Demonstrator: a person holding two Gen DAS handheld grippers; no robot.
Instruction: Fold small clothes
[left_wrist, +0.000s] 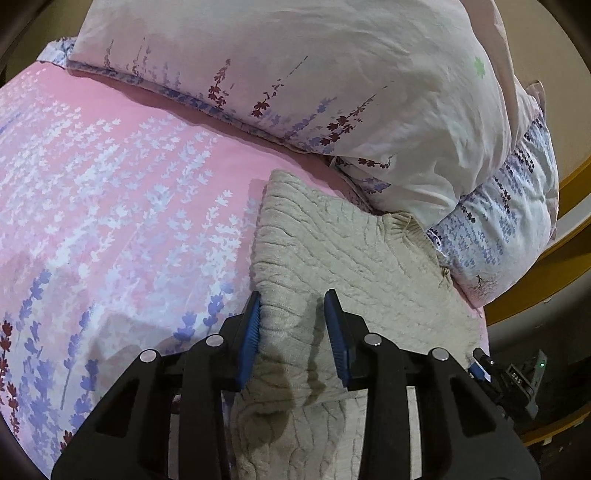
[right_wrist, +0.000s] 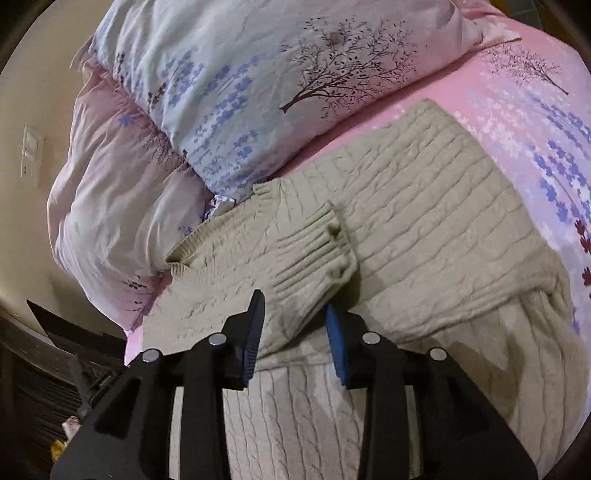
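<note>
Bed (left_wrist: 110, 177) carrying knitwear and bedding

A beige cable-knit sweater (right_wrist: 424, 221) is lying on its pink floral sheet, touching the piled quilt (right_wrist: 221, 110).

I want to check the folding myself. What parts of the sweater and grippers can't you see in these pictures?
- Sweater bottom: cut off by the lower edge and the gripper body, both views.
- Second sleeve: the right wrist view shows one cuff folded across; no other is visible.
- Left hand-held gripper: cloth lies between its open fingers; contact unclear.
- Right hand-held gripper: likewise.
</note>
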